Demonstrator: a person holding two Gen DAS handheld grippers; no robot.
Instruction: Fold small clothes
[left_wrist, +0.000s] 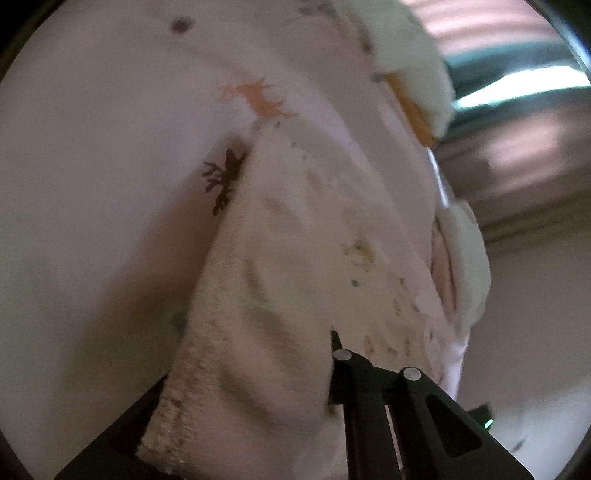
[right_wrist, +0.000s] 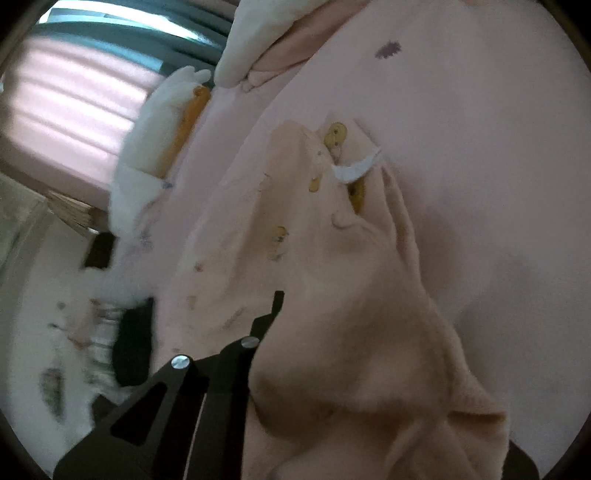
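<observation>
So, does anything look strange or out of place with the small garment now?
Yes. The pink fleece garment is bunched and creased, not flat. Its white neck label sticks out, so part looks turned inside out. Fabric drapes over both the left tongs and right tongs, hiding whether they grip.

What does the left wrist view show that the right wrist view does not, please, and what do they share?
Only the left wrist view shows the orange and brown deer prints on the pale sheet. Only the right wrist view shows the garment's white label, its yellow bear print and a blurred dark object at lower left. Both show the pale fleecy garment draped over a black tool, left and right, plus the white plush toy and the window behind.
</observation>
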